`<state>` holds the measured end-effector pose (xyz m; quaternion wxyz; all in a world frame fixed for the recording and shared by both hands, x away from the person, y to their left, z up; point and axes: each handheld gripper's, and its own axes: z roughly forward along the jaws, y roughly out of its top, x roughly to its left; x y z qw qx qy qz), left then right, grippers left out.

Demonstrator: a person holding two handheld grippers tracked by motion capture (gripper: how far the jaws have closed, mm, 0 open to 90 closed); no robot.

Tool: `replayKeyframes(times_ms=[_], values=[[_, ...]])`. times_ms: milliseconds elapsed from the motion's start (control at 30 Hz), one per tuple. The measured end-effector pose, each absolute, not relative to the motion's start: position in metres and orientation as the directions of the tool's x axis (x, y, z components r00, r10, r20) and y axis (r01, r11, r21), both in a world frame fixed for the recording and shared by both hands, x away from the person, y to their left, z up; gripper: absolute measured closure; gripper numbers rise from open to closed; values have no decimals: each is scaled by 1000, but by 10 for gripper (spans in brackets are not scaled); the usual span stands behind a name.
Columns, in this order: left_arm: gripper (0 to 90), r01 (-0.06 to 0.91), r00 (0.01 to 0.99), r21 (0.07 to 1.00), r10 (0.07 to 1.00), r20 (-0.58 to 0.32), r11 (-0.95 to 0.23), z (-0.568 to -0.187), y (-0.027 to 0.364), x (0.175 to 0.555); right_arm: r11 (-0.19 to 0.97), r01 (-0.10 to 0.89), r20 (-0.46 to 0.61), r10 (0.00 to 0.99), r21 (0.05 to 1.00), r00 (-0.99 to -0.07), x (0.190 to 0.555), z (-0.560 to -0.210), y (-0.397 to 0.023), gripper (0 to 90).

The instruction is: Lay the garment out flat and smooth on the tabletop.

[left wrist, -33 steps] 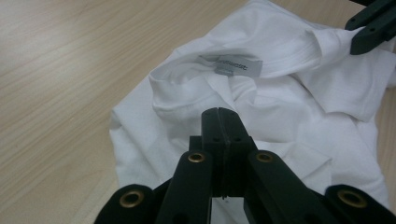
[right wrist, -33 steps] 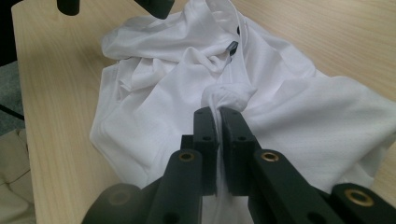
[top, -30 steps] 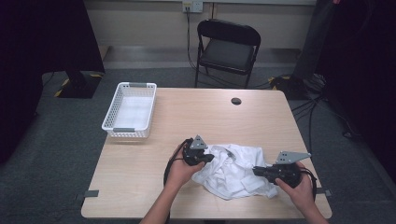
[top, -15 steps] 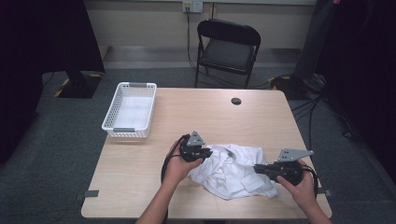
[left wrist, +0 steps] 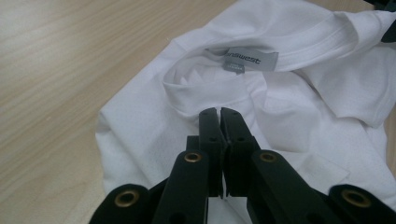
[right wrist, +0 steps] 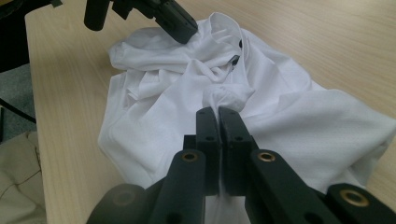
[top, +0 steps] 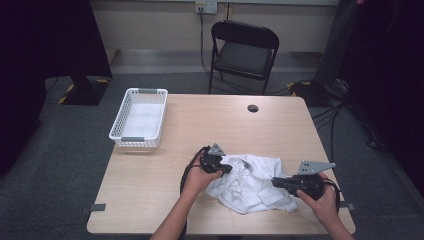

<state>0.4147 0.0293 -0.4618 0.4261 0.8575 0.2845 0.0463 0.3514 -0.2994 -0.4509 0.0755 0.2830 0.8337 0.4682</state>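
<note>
A crumpled white shirt (top: 250, 186) lies on the near right part of the wooden table (top: 200, 130). My left gripper (top: 230, 169) is at the shirt's left edge by the collar. Its jaws have just been closing and now stand shut, with a fold of the shirt (left wrist: 303, 93) pinched at the left gripper's tips (left wrist: 219, 111), just below the grey neck label (left wrist: 252, 60). My right gripper (top: 274, 181) comes in from the right, and the right gripper (right wrist: 218, 109) is shut on a bunched ridge of the shirt (right wrist: 303, 121). Beyond it, the left gripper (right wrist: 182, 28) rests on the collar.
A white mesh basket (top: 135, 142) stands empty at the table's far left. A small dark round spot (top: 253, 108) marks the far middle of the tabletop. A black folding chair (top: 245, 55) stands behind the table. Cables trail on the floor at the right.
My left gripper has shifted a little and dipped onto the shirt's collar, and the cloth there has bunched slightly. The right hand has kept still.
</note>
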Motion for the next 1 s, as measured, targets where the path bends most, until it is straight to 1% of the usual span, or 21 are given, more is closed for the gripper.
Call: replayKeyframes(times_ms=[67, 433, 733, 1000], values=[[888, 447, 835, 769, 523, -174, -458, -454, 32, 413, 397, 401, 142, 542, 826, -828, 352, -449, -301, 876], [889, 396, 852, 806, 504, -143, -440, -408, 48, 409, 383, 389, 136, 543, 838, -829, 360, -428, -305, 876], [890, 351, 849, 831, 520, -90, -431, -368, 63, 410, 392, 372, 103, 560, 842, -822, 376, -392, -314, 876], [890, 321, 835, 853, 547, -51, -410, -333, 77, 416, 375, 342, 59, 595, 862, -801, 393, -351, -334, 876]])
